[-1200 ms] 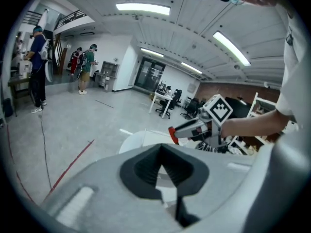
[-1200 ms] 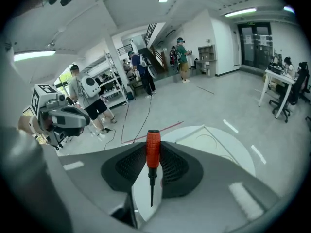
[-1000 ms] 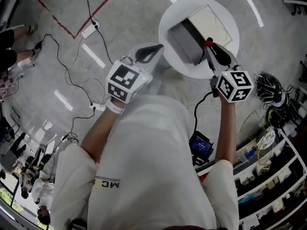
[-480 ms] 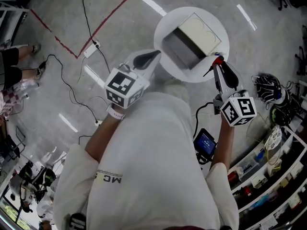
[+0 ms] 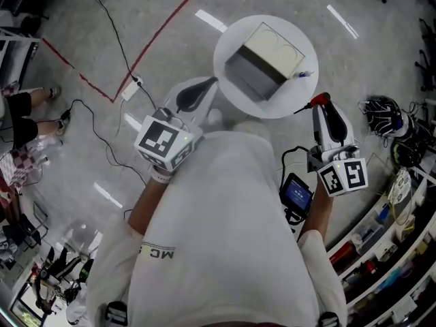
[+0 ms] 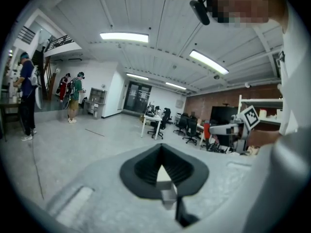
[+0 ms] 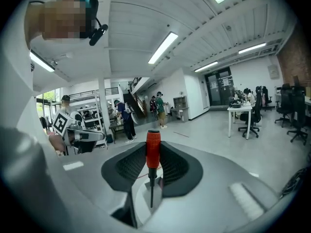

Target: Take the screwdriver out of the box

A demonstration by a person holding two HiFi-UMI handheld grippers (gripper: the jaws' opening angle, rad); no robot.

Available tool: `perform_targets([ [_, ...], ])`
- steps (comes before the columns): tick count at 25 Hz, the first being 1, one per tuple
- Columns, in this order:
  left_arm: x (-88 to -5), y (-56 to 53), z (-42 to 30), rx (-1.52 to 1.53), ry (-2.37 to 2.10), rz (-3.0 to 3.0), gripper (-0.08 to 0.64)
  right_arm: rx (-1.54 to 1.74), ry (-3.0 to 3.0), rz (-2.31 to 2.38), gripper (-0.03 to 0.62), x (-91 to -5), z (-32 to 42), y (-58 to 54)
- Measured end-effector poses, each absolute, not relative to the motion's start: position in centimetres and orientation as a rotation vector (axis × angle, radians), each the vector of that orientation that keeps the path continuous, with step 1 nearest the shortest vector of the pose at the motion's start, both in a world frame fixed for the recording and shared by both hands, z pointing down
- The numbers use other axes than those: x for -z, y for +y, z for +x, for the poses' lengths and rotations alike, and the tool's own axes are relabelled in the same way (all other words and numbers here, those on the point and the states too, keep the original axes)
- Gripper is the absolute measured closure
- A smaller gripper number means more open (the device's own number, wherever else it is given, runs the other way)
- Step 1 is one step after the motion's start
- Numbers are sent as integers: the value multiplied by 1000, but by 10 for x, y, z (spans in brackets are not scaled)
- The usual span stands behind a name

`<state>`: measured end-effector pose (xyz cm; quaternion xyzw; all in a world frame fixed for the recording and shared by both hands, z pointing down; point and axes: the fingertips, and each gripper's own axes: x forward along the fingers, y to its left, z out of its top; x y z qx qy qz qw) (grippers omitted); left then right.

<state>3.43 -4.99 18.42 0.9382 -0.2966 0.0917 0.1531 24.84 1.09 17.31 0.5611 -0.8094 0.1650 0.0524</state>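
On the round white table stands the open box, grey inside with a cream lid. My right gripper hangs off the table's right edge, shut on the screwdriver. In the right gripper view the red handle stands upright between the pads, with the thin shaft pointing back toward the camera. My left gripper is left of the table, lifted, its jaws together with nothing in them. The left gripper view shows its black pads meeting at the tip against the open room.
A small pen-like item lies on the table right of the box. Cables and a power strip run over the floor beside a red tape line. Shelves stand at the right, and a small screen hangs by my right side.
My right gripper has pulled the screwdriver up and away from the box, past the table's right edge. The left gripper has drawn back to the left and risen.
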Motion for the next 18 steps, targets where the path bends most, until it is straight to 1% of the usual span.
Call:
perform_targets([
  [10,-169,-26,46,-262,-825,2747,560,-377,-2500,1832,503,-142,259,54],
  [18,-173,-20,50,-263,-812,2753,560,-340,-2551,1784,503,-138,251,51],
])
